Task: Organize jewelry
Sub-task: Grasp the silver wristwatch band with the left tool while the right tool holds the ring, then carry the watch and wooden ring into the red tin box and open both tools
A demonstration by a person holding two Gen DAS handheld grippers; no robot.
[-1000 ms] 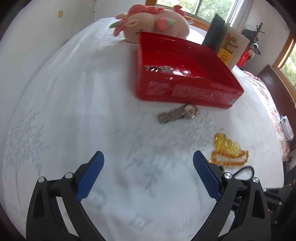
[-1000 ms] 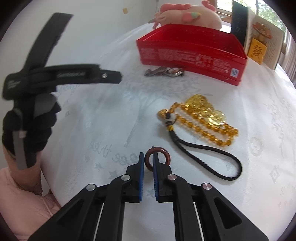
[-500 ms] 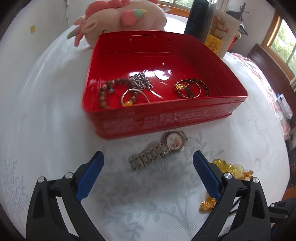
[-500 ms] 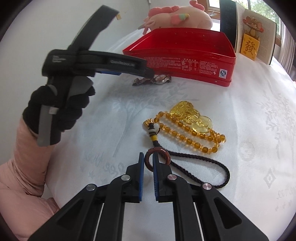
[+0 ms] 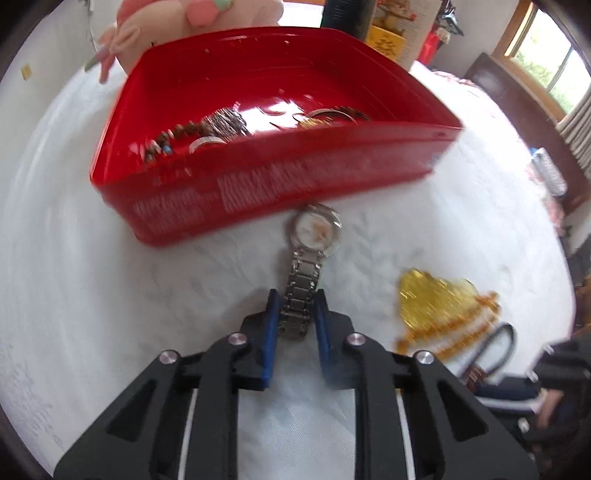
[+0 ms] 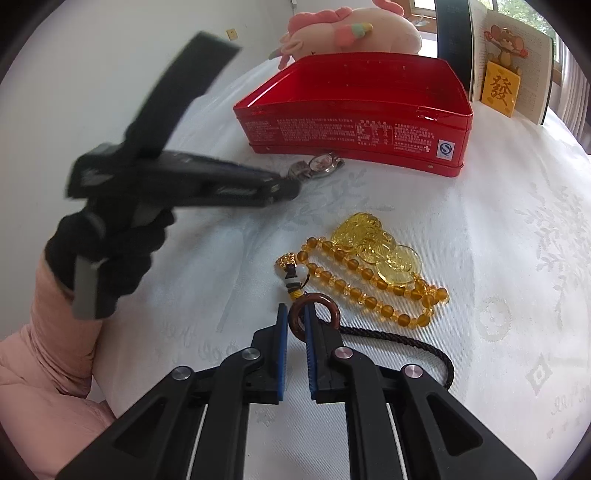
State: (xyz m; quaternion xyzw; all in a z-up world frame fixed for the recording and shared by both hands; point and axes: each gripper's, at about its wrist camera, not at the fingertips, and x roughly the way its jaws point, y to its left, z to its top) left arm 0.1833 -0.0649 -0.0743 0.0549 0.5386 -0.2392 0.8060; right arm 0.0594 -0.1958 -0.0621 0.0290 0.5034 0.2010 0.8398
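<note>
Left wrist view: the left claw [image 5: 296, 308] has just been closing, and its blue pads now sit on either side of the metal band of a wristwatch [image 5: 309, 254], pinching the band's near end. The watch lies flat on the white patterned tabletop [image 5: 110, 295], its round face just in front of the near wall of the red tin [image 5: 280, 184], band running straight back toward the claw. Inside the red tin lie a brown bead bracelet [image 5: 173, 134], a silver ring [image 5: 207, 142] and other small pieces too blurred to name. To the right of the tin's front, well apart from the watch, sits an amber bead strand [image 5: 443, 314] with a dark cord loop beside it. A pink plush toy [image 5: 192, 22] rests behind the tin.

Right wrist view: the right claw [image 6: 295, 325] is pressed together on a small reddish-brown ring [image 6: 314, 314], which stands upright between the pads. A black braided cord [image 6: 406, 343] trails from it across the tabletop to the amber strand, which lies in front of the red tin. The watch lies against the tin's front wall, with the tip of the left claw at its band end. A black-gloved hand [image 6: 110, 254] with a pink sleeve [image 6: 55, 350] holds that tool, left of the tin.
</note>
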